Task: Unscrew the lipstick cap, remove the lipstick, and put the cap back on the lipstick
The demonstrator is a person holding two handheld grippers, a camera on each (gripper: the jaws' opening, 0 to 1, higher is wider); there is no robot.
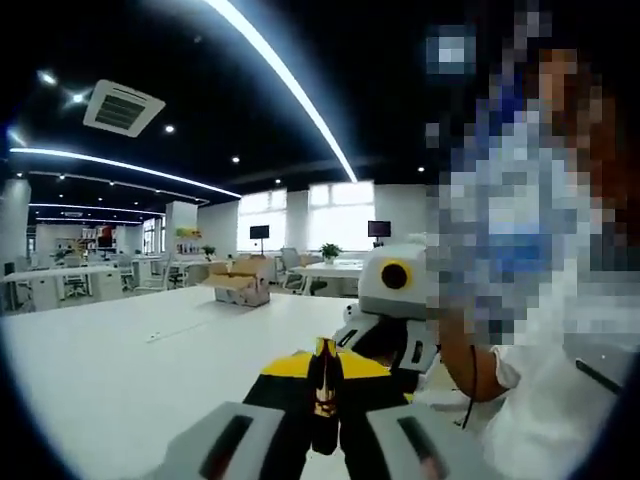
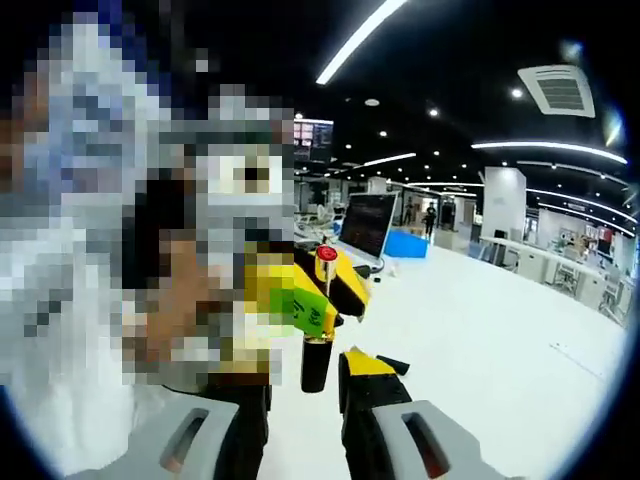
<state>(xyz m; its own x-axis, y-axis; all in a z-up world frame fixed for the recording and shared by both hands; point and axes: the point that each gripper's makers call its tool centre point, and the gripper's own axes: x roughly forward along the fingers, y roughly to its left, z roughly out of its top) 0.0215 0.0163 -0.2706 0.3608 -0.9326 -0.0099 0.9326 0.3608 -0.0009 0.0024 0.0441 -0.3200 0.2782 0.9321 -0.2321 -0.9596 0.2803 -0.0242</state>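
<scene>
In the left gripper view, the left hand-held gripper (image 1: 323,425) at the bottom centre is closed on the dark lipstick (image 1: 323,395), which stands upright between its jaws. In the right gripper view the same lipstick (image 2: 318,330) appears in the middle, with the red tip bare at its top, so I judge the cap is already off. I cannot find the cap. The right hand-held gripper (image 2: 305,420) has its jaws apart, beside the lipstick's lower end; whether it touches is unclear. Recapping remains. The white counter (image 1: 120,370) offers wide free room; a cardboard box (image 1: 238,282) stands far away.
</scene>
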